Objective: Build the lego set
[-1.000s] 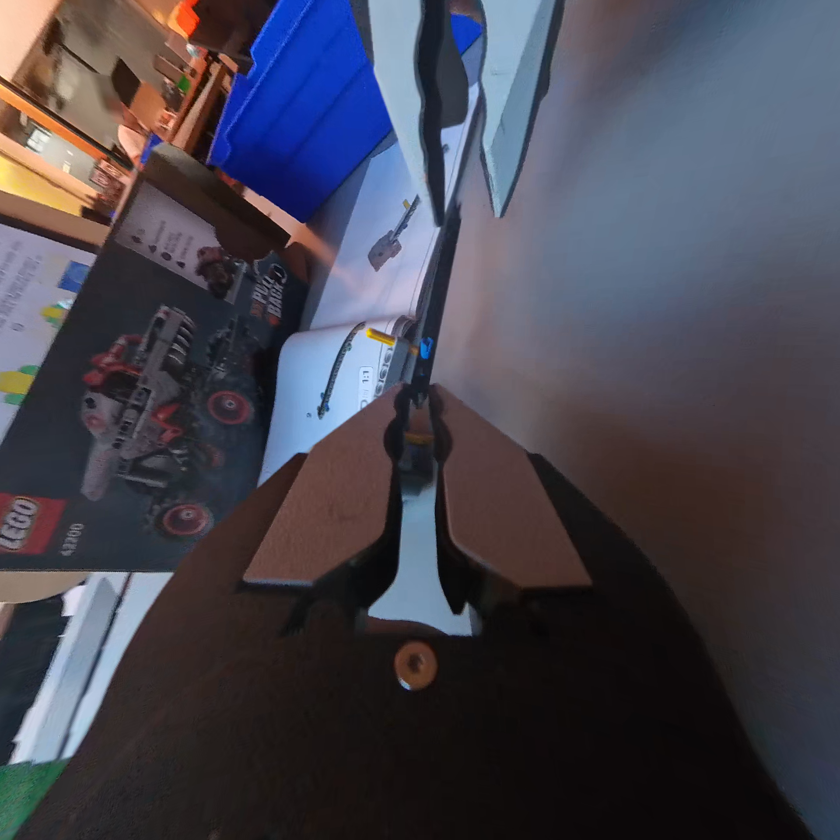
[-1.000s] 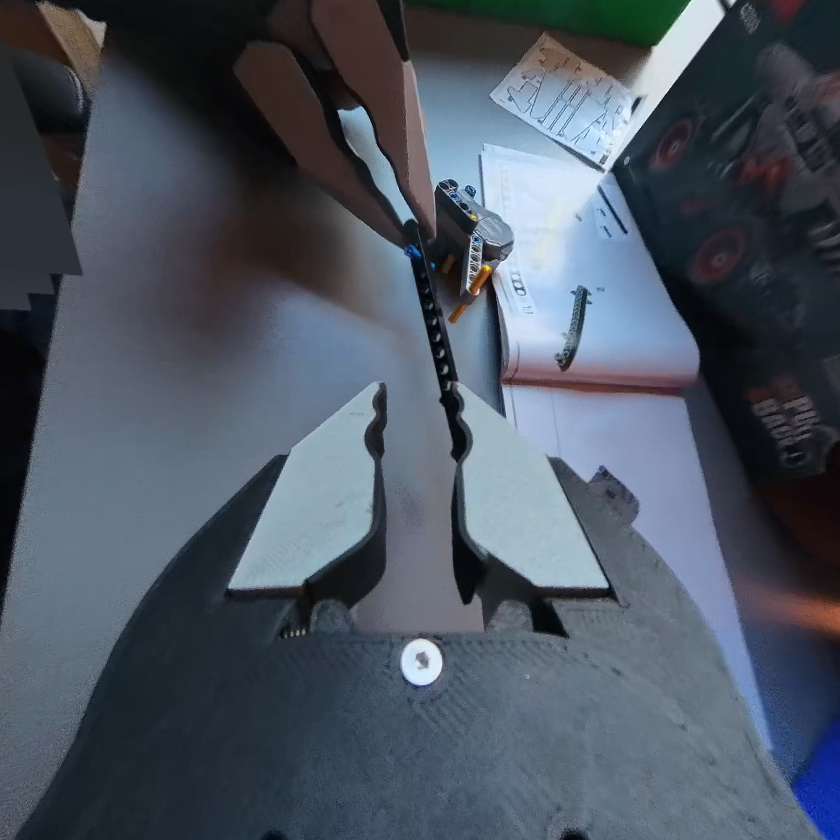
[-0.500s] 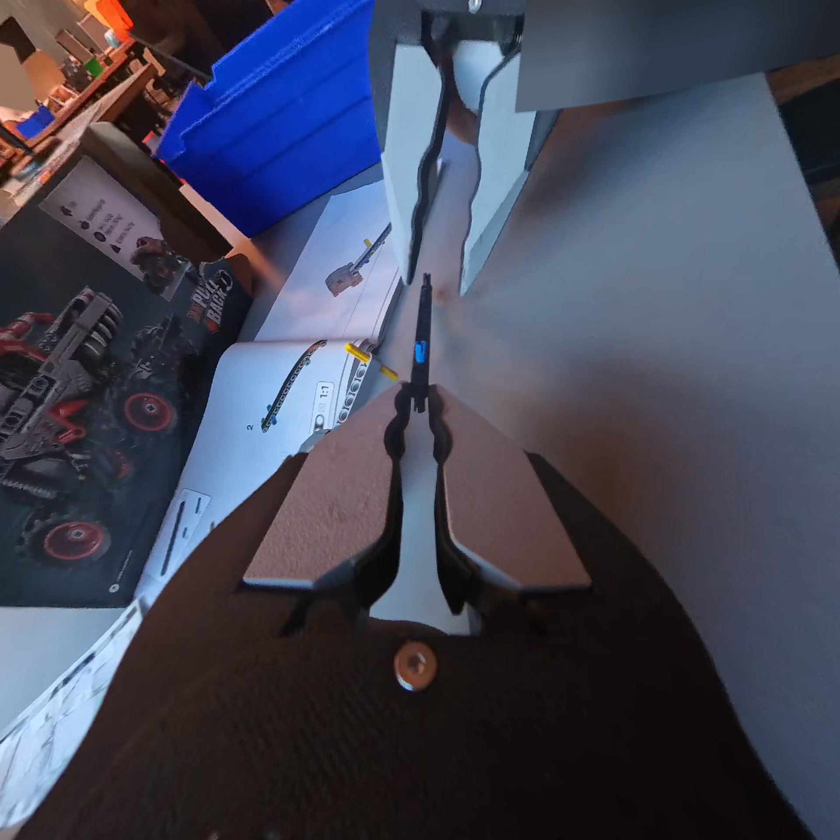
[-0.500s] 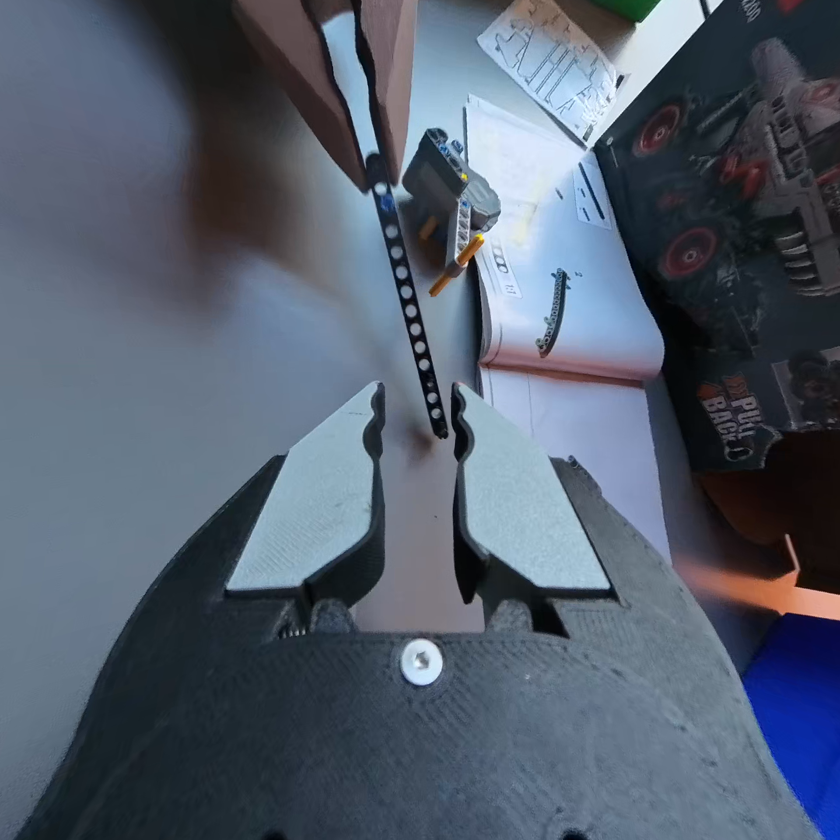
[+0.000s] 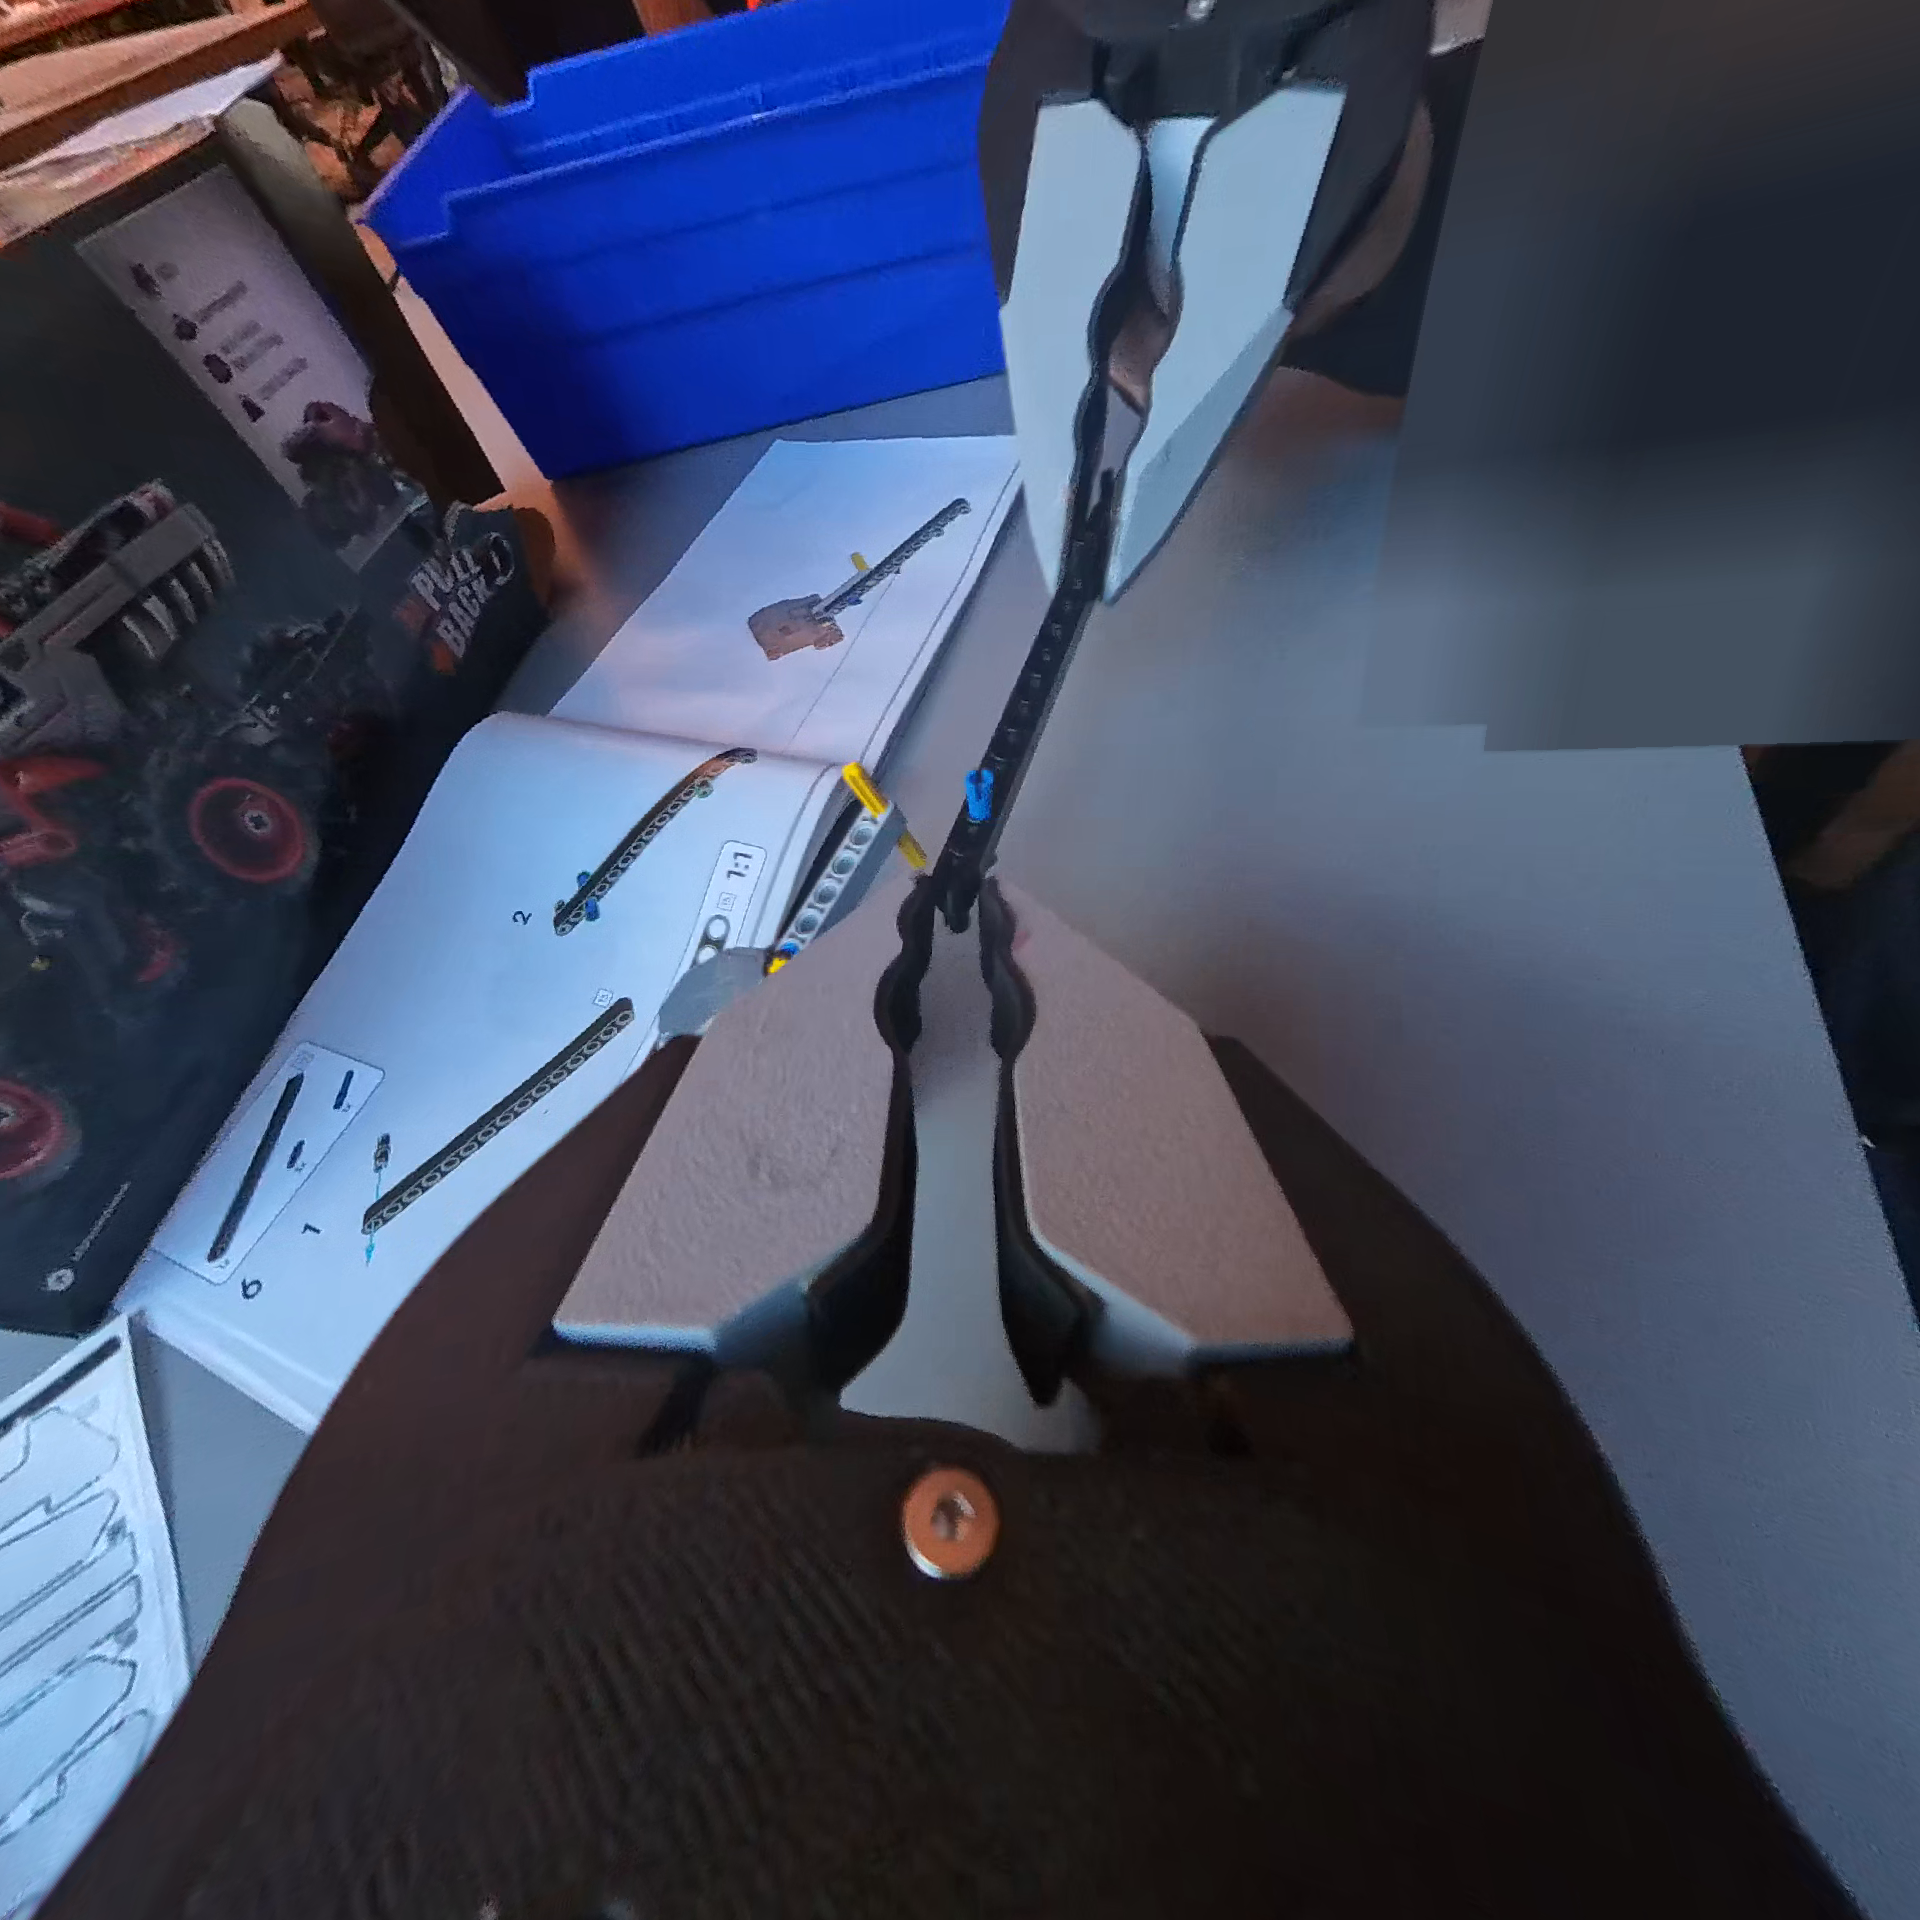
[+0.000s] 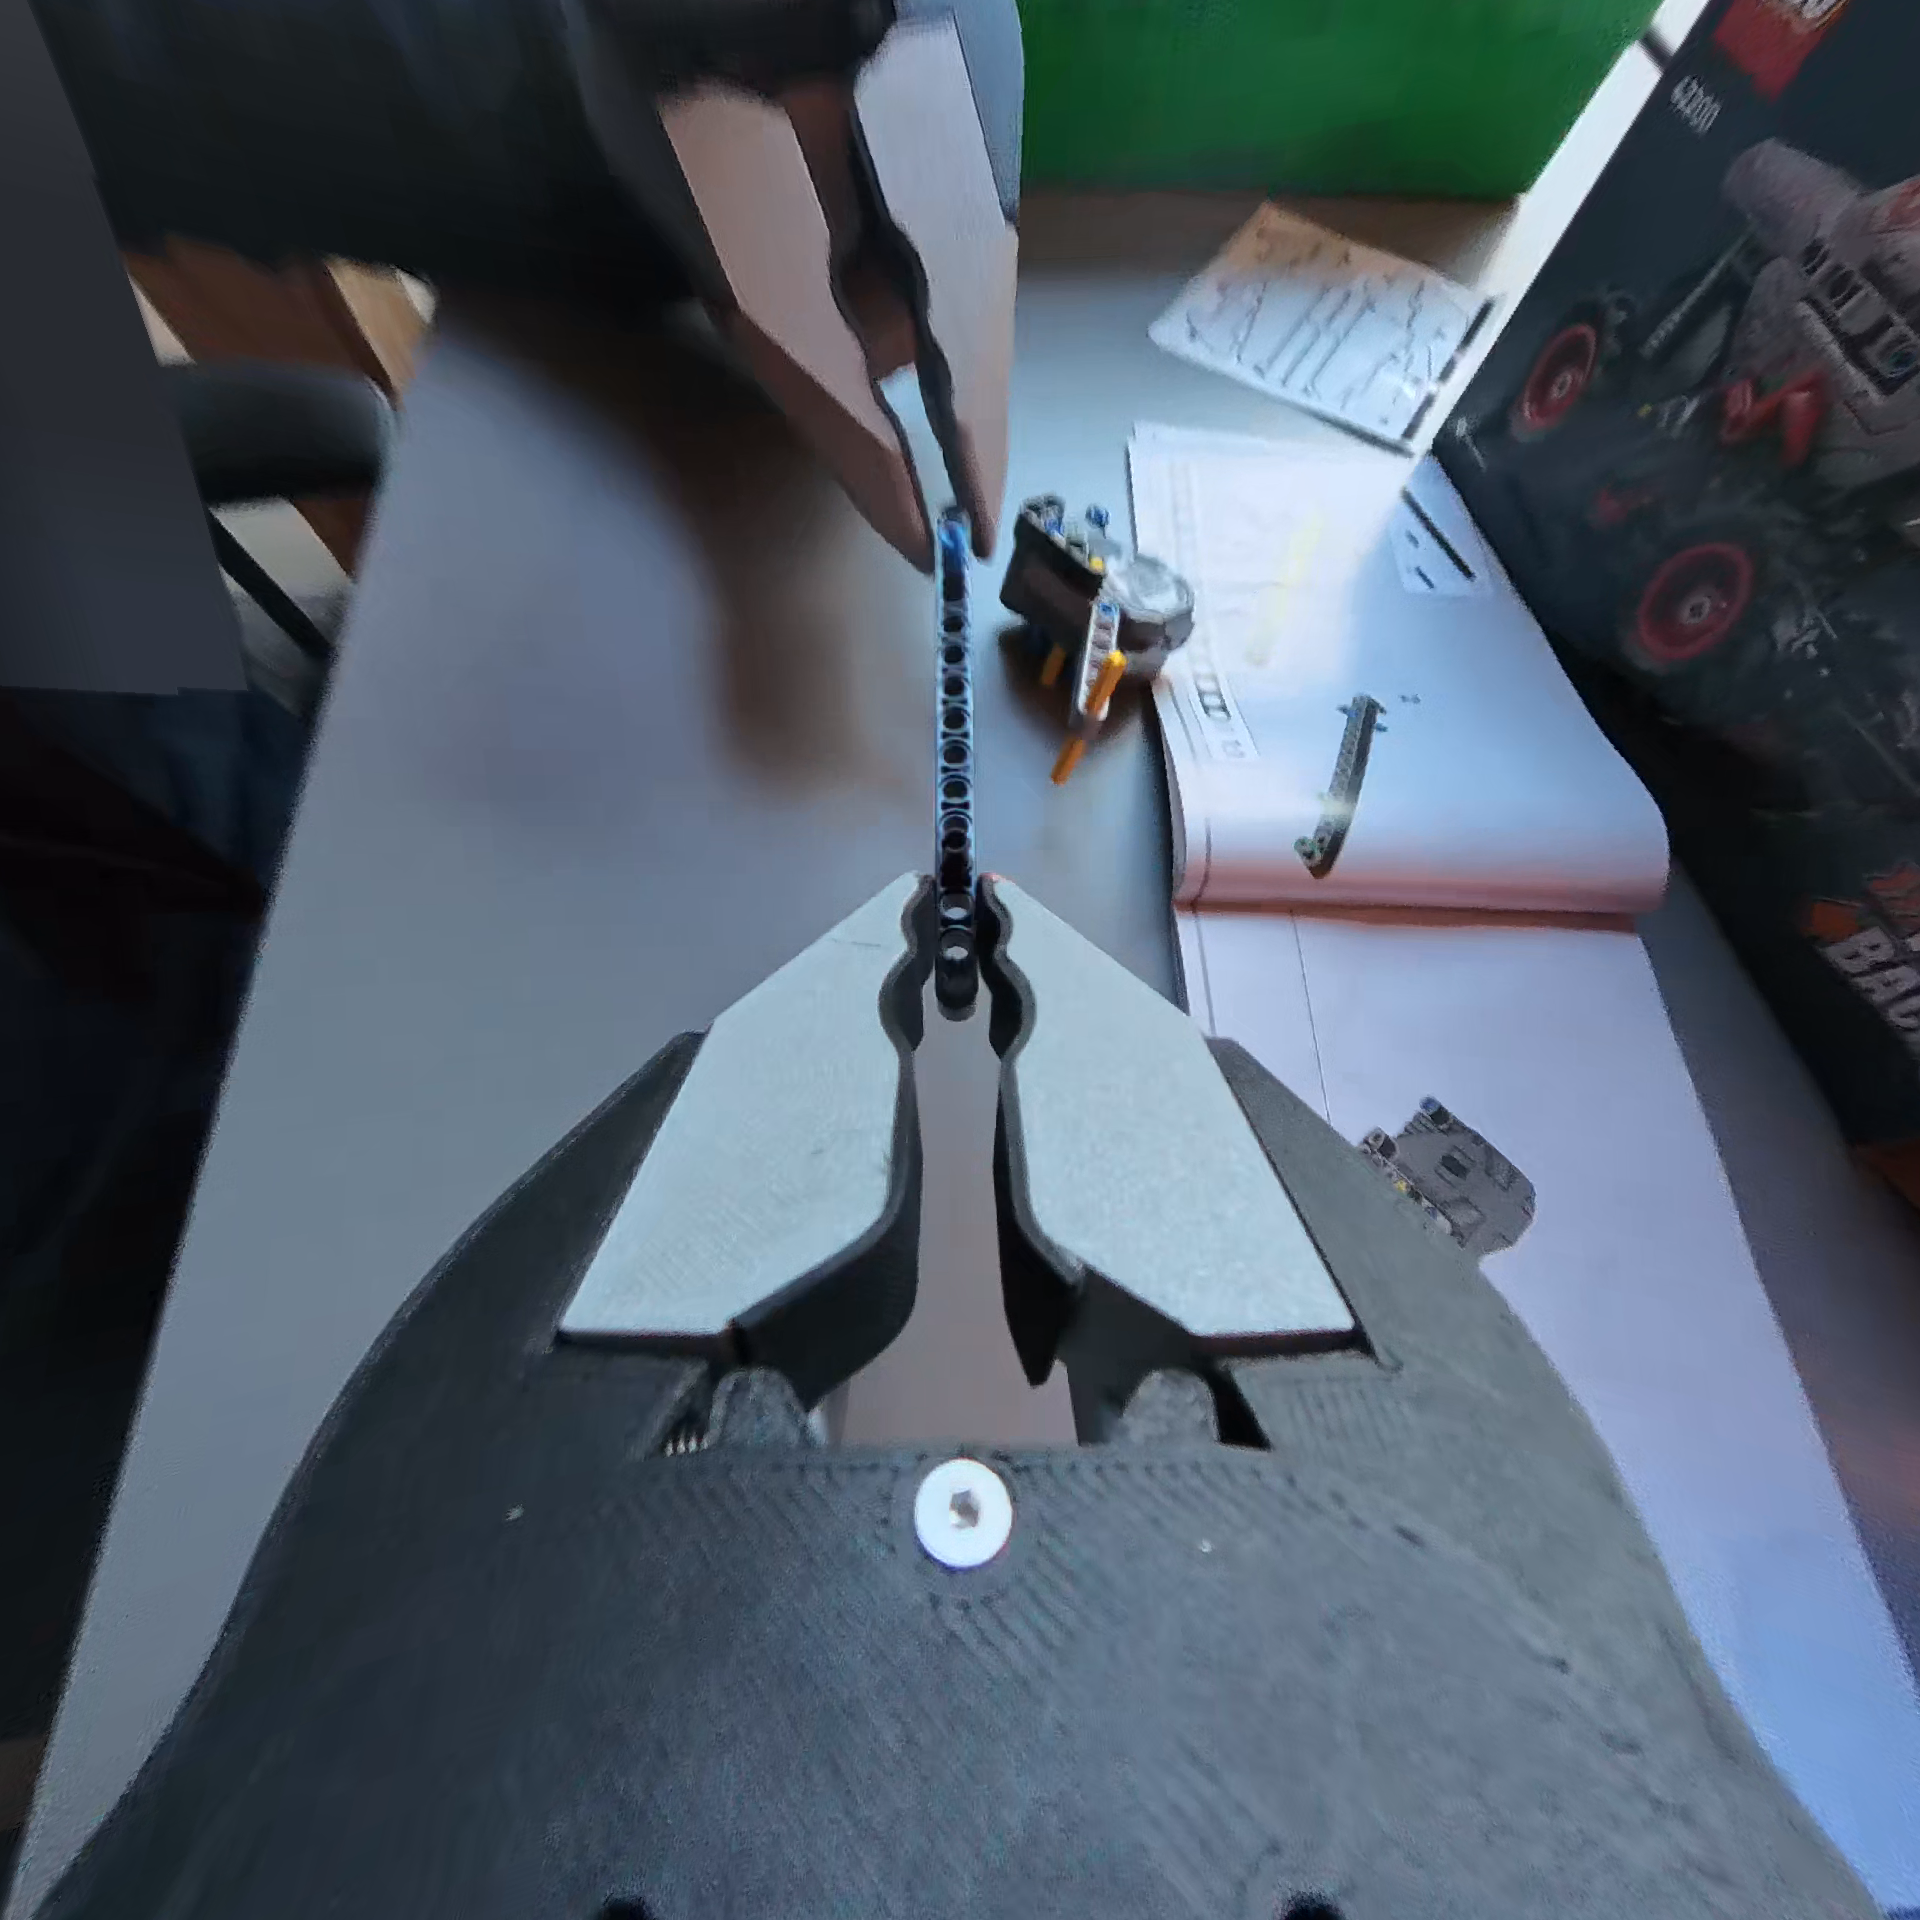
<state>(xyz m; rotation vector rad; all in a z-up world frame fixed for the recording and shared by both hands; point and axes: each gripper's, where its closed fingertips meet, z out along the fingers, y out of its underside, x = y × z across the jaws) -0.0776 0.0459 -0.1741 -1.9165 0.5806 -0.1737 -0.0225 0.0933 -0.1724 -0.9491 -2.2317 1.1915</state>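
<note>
You hold the long black perforated lego beam point(image 6: 954, 748) with its blue pin point(image 5: 975, 790) above the grey table point(image 6: 582, 831), left gripper point(image 5: 951, 914) and right gripper point(image 6: 954, 940) each clamped on one end; grey motor sub-assembly point(image 6: 1101, 613) unattached, build barely begun

Both views are dim and bluish, with a warm orange tint on some edges. Wide-angle lenses bend straight lines near the borders. The booklet point(image 5: 582, 935) catches the brightest light, with a pale glare stripe in the right wrist view. Soft dark shadows lie across the grey table point(image 6: 623, 727). Far corners look smeared and unsharp.
</note>
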